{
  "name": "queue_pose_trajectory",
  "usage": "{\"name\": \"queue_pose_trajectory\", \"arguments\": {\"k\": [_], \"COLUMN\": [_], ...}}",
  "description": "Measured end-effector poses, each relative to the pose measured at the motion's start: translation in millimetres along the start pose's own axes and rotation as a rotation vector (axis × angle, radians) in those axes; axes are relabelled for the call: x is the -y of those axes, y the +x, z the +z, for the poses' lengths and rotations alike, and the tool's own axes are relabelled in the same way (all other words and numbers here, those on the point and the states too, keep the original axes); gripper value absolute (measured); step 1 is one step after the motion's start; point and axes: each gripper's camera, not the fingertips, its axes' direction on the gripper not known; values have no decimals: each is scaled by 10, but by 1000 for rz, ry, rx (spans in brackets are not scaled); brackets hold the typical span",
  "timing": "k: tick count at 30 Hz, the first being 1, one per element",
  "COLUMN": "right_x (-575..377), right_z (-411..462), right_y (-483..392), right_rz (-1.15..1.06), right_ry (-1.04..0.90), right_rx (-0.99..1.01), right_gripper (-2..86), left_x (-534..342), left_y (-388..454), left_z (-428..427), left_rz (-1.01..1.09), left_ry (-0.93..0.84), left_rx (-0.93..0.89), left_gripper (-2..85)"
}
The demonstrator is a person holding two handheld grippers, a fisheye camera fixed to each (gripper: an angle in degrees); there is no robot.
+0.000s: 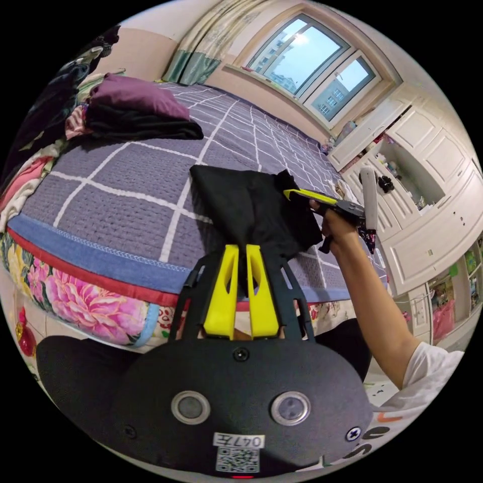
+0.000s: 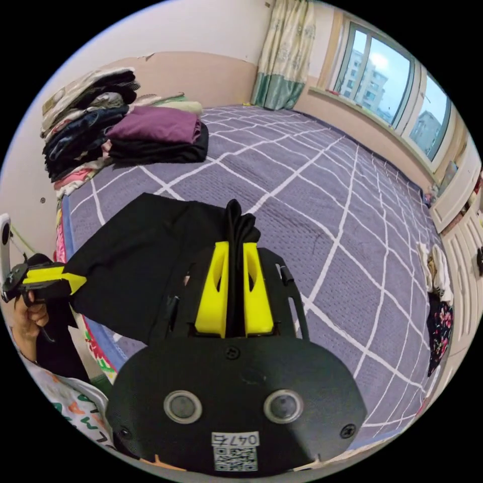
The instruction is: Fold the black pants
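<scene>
2 claws hold the black pants (image 1: 254, 209) up in the air, just over the near edge of the bed (image 1: 151, 166). The left claw (image 1: 240, 256) is pinched tight on 1 end of the cloth, which runs up and away from its tips. The right claw (image 2: 235, 251) is pinched tight on the other end, with a bunch of cloth poking out past its tips. The pants stretch from 1 claw across to the other, so their long way runs side to side between the 2 hands. Both hands look about as near to the cloth as each other.

Past the claws the bed is wide and flat, with lots of bare cover to lay the pants on. A pile of folded clothes (image 2: 156, 133) sits far off by the wall, well apart from the pants. I think the next move is to lower the cloth forward onto the bed.
</scene>
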Motion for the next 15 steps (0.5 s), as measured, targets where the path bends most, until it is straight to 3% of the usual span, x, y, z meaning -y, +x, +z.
{"name": "queue_pose_trajectory", "arguments": {"k": [5, 15], "right_x": [309, 1845], "right_z": [-502, -916], "right_y": [-466, -1266], "right_rz": [-128, -319], "right_ry": [166, 421], "right_rx": [-52, -109], "right_gripper": [10, 10], "left_x": [54, 1036], "left_y": [66, -273], "left_z": [-325, -1399], "left_rz": [37, 102], "left_ry": [87, 368], "left_rx": [-25, 157], "left_gripper": [-1, 0]}}
